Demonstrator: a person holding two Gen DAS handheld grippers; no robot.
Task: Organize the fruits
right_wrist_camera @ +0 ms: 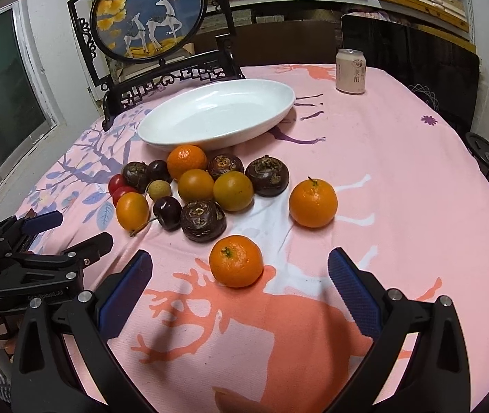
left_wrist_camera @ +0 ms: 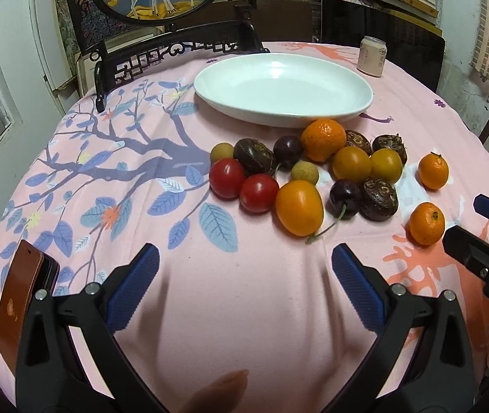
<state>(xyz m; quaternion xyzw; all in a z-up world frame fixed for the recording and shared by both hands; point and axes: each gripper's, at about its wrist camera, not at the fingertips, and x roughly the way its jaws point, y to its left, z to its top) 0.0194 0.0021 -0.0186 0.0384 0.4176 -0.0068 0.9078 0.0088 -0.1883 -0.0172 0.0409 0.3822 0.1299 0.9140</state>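
Observation:
A white oval plate [left_wrist_camera: 354, 105] [right_wrist_camera: 161, 137] sits bare on the pink cloth. In front of it lies a cluster of fruit: two red tomatoes [left_wrist_camera: 226, 177], orange fruits [left_wrist_camera: 299, 207], dark cherries [left_wrist_camera: 344, 199], brown water chestnuts [right_wrist_camera: 203, 220] and pale longans [left_wrist_camera: 305, 171]. Two small mandarins lie apart, one [right_wrist_camera: 236, 261] close ahead of my right gripper [right_wrist_camera: 241, 263], the other [right_wrist_camera: 312, 202] farther back. My left gripper [left_wrist_camera: 244, 258] hovers open over bare cloth, short of the cluster. Both grippers hold nothing.
A pink drink can [left_wrist_camera: 372, 56] [right_wrist_camera: 351, 71] stands behind the plate. A carved dark stand with a round deer picture [right_wrist_camera: 148, 10] is at the table's far left. A brown phone case [left_wrist_camera: 17, 306] lies near the left edge. The right gripper shows at the left wrist view's right edge.

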